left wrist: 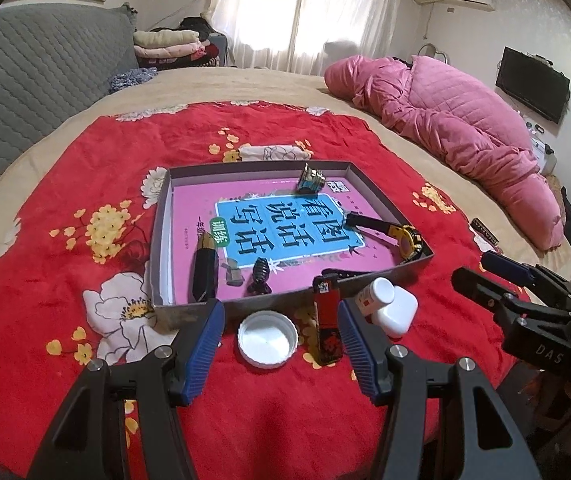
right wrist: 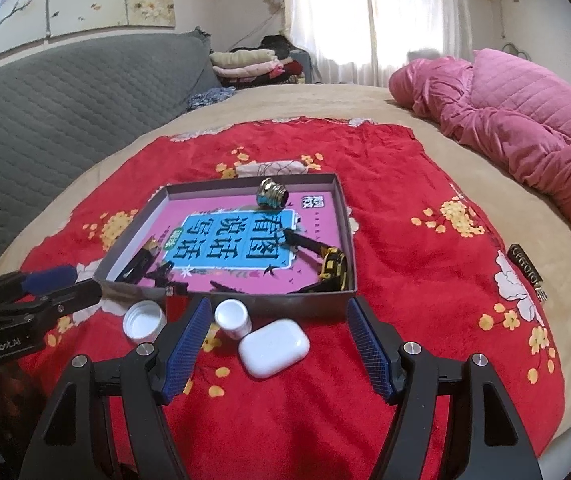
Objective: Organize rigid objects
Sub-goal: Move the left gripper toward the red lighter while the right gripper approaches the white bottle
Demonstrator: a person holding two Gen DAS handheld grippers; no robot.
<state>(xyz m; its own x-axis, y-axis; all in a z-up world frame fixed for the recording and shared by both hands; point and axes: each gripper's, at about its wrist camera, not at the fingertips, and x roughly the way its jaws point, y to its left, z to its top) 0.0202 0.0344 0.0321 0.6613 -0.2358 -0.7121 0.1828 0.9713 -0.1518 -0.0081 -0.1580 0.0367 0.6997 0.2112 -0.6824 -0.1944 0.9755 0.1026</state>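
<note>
Shallow grey cardboard tray [left wrist: 157,240]: pink book [left wrist: 285,224], yellow-black watch [left wrist: 407,240], brass fitting [left wrist: 311,178]. Red-black lighter [left wrist: 327,324] outside. Left claw [left wrist: 281,344], right claw [right wrist: 277,344]: both wide

We see a bed [right wrist: 425,112] with a tan cover; red floral blanket [left wrist: 65,320] spread on it. On the blanket: shallow box [left wrist: 189,306], white cap [left wrist: 267,338], lighter [left wrist: 327,324], white bottle [right wrist: 233,318], earbud case [right wrist: 273,348]. Pink quilt [left wrist: 457,120] far right.
</note>
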